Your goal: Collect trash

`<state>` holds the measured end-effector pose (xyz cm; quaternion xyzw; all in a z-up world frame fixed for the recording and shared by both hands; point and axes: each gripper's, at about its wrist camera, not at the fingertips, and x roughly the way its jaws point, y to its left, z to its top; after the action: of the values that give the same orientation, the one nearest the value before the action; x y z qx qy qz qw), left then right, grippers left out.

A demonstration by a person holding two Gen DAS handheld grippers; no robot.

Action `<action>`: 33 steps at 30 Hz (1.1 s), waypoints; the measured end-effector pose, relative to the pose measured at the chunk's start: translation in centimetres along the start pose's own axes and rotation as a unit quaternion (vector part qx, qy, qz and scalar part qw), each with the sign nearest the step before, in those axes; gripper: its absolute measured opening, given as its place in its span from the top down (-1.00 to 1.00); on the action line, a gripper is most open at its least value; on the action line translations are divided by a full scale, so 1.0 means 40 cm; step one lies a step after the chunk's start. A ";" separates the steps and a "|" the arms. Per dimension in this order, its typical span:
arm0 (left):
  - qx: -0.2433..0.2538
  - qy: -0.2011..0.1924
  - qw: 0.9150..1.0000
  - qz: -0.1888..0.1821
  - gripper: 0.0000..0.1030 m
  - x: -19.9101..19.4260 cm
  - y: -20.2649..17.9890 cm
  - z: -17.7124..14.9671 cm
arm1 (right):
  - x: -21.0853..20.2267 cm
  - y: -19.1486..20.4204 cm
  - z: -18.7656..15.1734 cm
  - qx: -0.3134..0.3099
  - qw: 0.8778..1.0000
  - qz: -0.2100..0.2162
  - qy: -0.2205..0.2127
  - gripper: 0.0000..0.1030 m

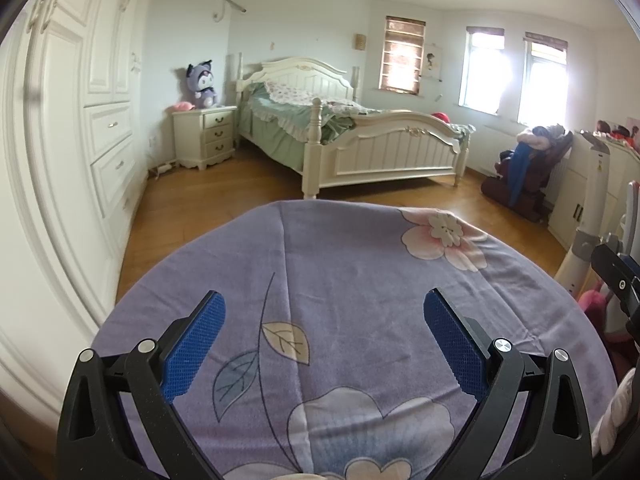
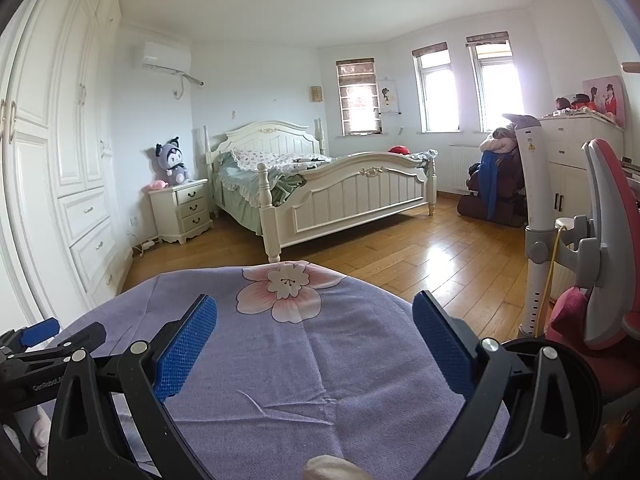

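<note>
Trash cannot be made out in either view; nothing lying on the purple floral cloth [image 1: 360,300] or the wooden floor [image 2: 420,256] reads clearly as litter. The left gripper [image 1: 324,340] has its blue pads spread wide above the cloth, nothing between them. The right gripper [image 2: 314,340] is likewise spread and empty over the same cloth. A pale rounded shape [image 2: 332,468] at the bottom edge below the right gripper is cut off and unidentifiable. Ahead of both stand the white bed [image 1: 360,136] and a nightstand [image 1: 206,136] with a plush toy [image 1: 203,84]. Only the right view shows the pink chair [image 2: 600,240] fully, to its right; the left view clips it.
</note>
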<state>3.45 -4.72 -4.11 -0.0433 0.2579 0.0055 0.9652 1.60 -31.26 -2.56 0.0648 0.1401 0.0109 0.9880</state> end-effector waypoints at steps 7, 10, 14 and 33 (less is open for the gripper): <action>0.002 0.001 1.000 0.002 -0.90 -0.001 0.002 0.001 | -0.002 -0.003 0.000 0.002 1.000 -0.001 -0.001 -0.89; 0.001 0.000 1.000 0.003 -0.90 -0.001 0.002 0.001 | -0.003 -0.003 -0.001 0.000 1.000 -0.001 -0.002 -0.89; 0.002 0.000 1.000 0.004 -0.90 -0.003 0.005 0.002 | -0.003 -0.001 -0.002 -0.001 1.000 -0.001 -0.001 -0.89; 0.008 0.001 1.000 0.003 -0.90 0.000 0.001 0.004 | 0.000 -0.008 0.000 0.000 1.000 0.001 0.003 -0.89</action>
<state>3.52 -4.65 -3.97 -0.0348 0.2592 0.0065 0.9652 1.59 -31.56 -2.60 0.0647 0.1430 0.0117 0.9875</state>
